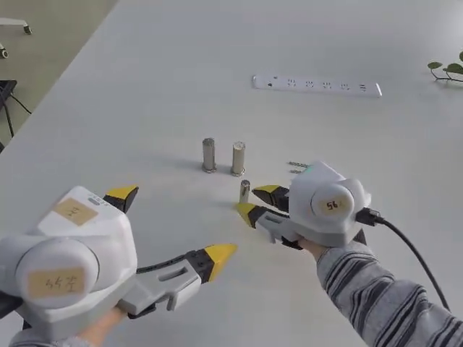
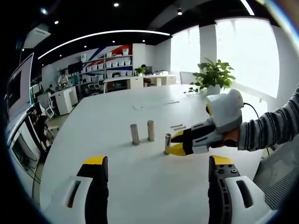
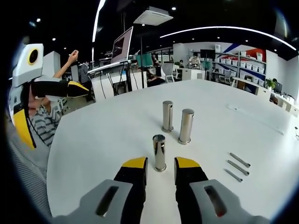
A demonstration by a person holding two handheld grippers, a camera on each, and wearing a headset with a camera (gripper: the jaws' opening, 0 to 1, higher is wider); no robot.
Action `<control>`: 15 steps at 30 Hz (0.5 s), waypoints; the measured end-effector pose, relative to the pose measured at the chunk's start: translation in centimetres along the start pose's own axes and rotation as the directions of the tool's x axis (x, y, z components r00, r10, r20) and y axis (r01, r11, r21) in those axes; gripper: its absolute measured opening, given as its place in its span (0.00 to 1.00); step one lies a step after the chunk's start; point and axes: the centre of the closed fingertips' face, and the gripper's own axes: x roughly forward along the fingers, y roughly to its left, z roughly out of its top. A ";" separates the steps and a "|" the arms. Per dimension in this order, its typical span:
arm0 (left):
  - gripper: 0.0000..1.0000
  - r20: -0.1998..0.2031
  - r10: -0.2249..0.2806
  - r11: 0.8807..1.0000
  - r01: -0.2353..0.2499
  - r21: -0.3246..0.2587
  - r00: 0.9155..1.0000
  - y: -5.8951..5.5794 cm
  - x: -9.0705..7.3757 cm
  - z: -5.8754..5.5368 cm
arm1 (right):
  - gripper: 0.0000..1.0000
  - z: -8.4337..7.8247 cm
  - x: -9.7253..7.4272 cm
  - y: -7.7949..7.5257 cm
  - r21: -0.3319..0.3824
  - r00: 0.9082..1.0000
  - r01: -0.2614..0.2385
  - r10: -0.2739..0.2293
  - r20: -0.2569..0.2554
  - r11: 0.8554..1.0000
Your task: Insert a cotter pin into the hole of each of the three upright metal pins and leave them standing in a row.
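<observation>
My left gripper, a white housing with black, yellow-tipped jaws, is spread wide and carries nothing. I hold it low and clear of the work, free to steady a pin or take a part. My right gripper, of the same build, has its jaws parted to a narrow gap, slightly wider than the pin it faces. It grips nothing that I can confirm.

The white tabletop carries all parts. A white power strip lies well beyond both grippers and plays no part.

At the mouth of my right gripper stands the nearest polished steel pin, upright, between or just ahead of the yellow tips. The right gripper view shows a gap on each side of it. Judgement: the jaws are lined up to clamp this pin, either to hold it fast for insertion or to shift it into line. Further along the jaw axis stand the second steel pin and, to its left, the third steel pin, close together and apart from the near one, so the row is not yet formed. Their cross-holes are too small to tell.

Three thin grey cotter pins lie side by side on the table to the right of my right gripper, near at hand for pick-up. None is inserted, so the task stands at its start.
</observation>
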 end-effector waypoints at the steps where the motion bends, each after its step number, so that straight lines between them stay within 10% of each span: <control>1: 0.88 -0.001 0.000 1.000 0.000 0.000 1.000 0.0 0.0 0.0 | 0.20 -0.1 -0.2 -0.1 0.002 1.000 0.001 -0.001 -0.010 1.000; 15: 0.89 -0.007 -0.002 1.000 0.002 0.008 1.000 0.3 0.2 0.3 | 0.22 -1.3 -3.1 -4.4 -0.027 0.991 0.007 -0.011 -0.131 1.000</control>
